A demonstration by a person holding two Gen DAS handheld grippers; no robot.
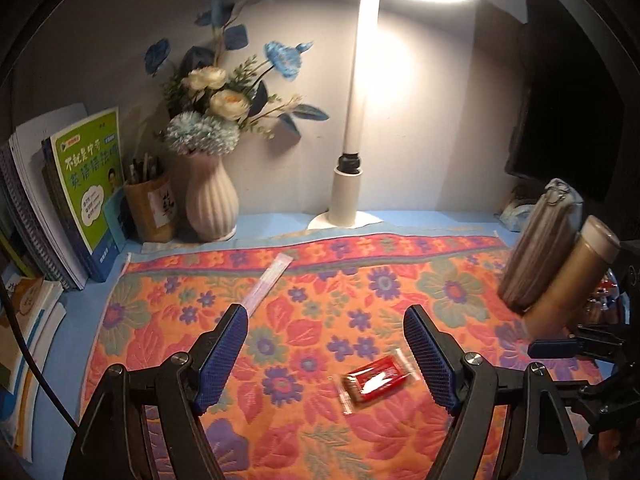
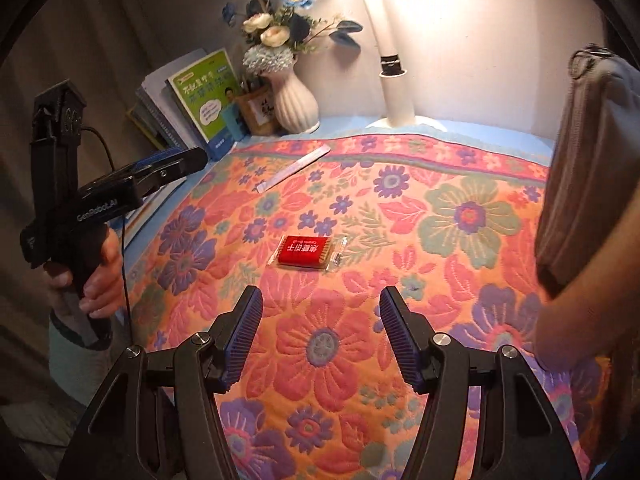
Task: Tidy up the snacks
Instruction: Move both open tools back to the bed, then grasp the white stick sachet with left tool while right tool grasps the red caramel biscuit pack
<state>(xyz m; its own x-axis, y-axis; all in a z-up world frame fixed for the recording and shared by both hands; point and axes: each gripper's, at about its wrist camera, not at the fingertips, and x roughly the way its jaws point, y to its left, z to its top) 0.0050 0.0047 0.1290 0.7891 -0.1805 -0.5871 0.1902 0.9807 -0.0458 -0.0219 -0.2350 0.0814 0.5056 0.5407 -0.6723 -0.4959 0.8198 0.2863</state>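
Both pairs of jaws stand apart, holding nothing. Left gripper point(image 1: 326, 354) has the red snack packet point(image 1: 374, 380) just right of centre; right gripper point(image 2: 320, 334) has it ahead on the floral cloth point(image 2: 460, 216). Centre over it, descend squarely, pinch across its short sides.

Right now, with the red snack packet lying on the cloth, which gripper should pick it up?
Probably left. The left gripper is open, with the red snack packet just inside its right finger. The right gripper is open too, but the packet lies well ahead of its tips on the floral cloth.
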